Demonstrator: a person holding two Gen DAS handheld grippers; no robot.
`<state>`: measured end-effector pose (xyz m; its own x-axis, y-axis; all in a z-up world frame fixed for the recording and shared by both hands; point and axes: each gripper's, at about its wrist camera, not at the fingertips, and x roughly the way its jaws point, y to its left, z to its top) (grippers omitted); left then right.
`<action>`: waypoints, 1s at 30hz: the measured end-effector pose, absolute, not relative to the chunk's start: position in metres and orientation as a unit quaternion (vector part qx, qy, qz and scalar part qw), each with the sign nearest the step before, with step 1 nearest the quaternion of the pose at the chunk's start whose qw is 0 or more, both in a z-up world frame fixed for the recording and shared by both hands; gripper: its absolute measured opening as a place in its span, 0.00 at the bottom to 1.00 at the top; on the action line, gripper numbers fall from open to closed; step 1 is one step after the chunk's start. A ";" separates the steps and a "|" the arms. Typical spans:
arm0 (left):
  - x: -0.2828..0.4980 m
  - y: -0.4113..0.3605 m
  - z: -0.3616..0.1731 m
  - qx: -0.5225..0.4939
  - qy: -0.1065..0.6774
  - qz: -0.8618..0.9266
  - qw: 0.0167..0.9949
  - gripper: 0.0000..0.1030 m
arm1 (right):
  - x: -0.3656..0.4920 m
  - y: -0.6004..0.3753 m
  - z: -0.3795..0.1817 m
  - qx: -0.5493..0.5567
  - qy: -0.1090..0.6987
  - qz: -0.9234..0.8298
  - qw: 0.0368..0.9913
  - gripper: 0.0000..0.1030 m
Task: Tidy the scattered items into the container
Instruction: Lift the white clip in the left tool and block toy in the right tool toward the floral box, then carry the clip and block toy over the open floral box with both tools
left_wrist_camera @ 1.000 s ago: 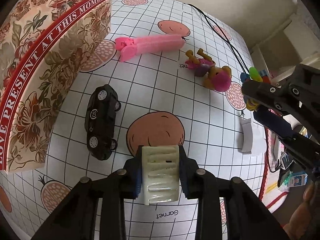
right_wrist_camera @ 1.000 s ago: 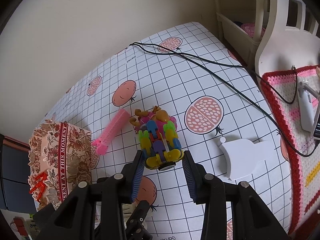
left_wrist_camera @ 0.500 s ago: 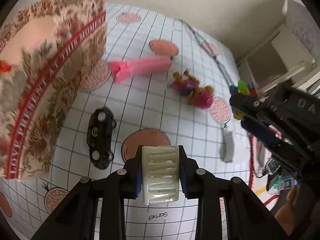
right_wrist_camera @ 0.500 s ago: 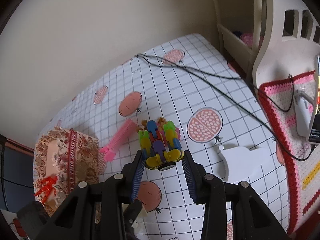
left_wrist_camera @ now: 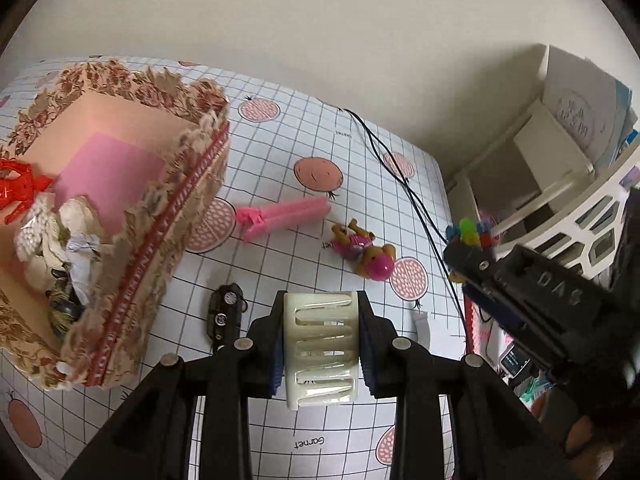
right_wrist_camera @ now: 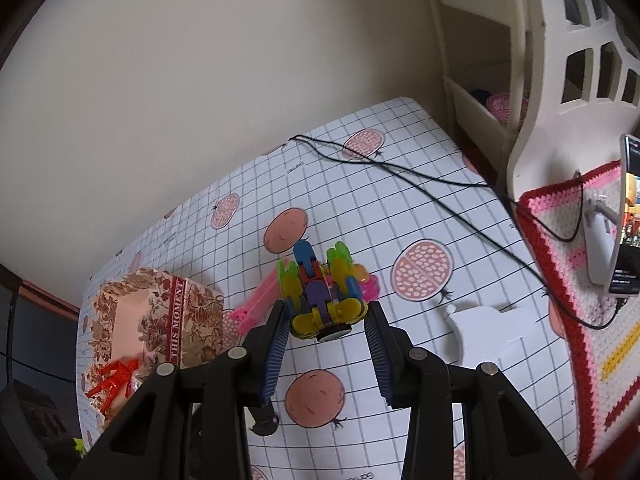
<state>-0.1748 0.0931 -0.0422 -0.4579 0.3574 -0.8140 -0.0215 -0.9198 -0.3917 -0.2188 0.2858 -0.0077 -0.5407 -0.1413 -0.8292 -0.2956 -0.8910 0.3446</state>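
From my left side, my left gripper point(left_wrist_camera: 320, 344) squeezes a cream clip point(left_wrist_camera: 320, 350) above the checked tablecloth point(left_wrist_camera: 280, 140). The flowery box point(left_wrist_camera: 132, 240) sits on my left, by a cream wall point(left_wrist_camera: 320, 20). From my right side, my right gripper point(right_wrist_camera: 326, 322) squeezes a colourful toy point(right_wrist_camera: 320, 292) over the cloth, with a white shelf point(right_wrist_camera: 560, 60) nearby.
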 end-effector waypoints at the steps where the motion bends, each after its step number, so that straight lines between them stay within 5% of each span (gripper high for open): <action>1: -0.174 0.088 -0.041 -0.507 -0.168 0.838 0.113 0.31 | -0.219 0.281 -0.007 -0.477 0.228 0.848 0.042 0.40; 30: -0.170 -0.047 -0.008 -0.437 -0.261 0.861 0.020 0.31 | -0.221 0.148 0.007 -0.472 0.177 0.860 -0.075 0.40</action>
